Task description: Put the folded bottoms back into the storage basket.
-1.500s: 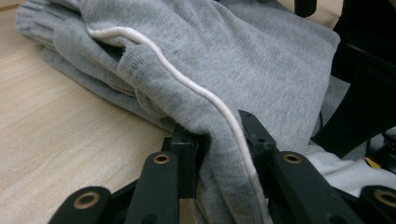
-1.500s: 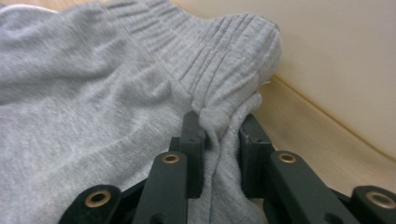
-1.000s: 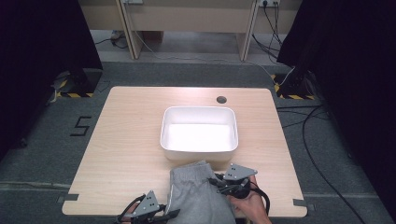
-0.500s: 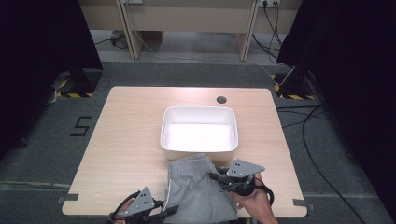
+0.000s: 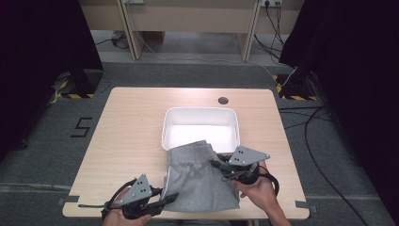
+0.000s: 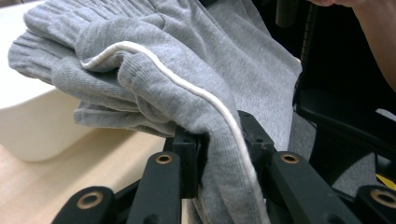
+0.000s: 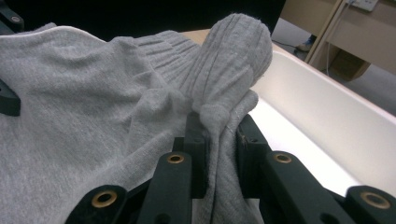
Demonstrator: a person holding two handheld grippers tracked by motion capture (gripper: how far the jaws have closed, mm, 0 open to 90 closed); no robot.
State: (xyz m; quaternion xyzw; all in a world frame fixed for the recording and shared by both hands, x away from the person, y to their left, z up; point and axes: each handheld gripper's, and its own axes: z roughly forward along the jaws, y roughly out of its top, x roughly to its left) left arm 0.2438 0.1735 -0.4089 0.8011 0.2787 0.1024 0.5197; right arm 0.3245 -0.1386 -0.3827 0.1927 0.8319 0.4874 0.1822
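A folded grey garment (image 5: 200, 176) with a white piped seam hangs between both grippers at the table's near edge, its far end reaching over the near rim of a white tub (image 5: 200, 113). My left gripper (image 5: 162, 198) is shut on the garment's left edge; in the left gripper view the grey cloth (image 6: 187, 70) is pinched between the black jaws (image 6: 219, 154). My right gripper (image 5: 217, 165) is shut on the garment's right side, where bunched ribbed cloth (image 7: 233, 56) rises from the jaws (image 7: 217, 135). The tub's white wall (image 7: 336, 116) lies just beyond.
The wooden table (image 5: 127, 127) has a round cable hole (image 5: 223, 100) behind the tub. Bare tabletop lies left of the tub. Cables (image 5: 320, 141) run over the grey floor at the right. A desk frame (image 5: 188, 19) stands at the back.
Both grippers have risen with the garment held between them, and the cloth's far end now overlaps the tub's near rim.
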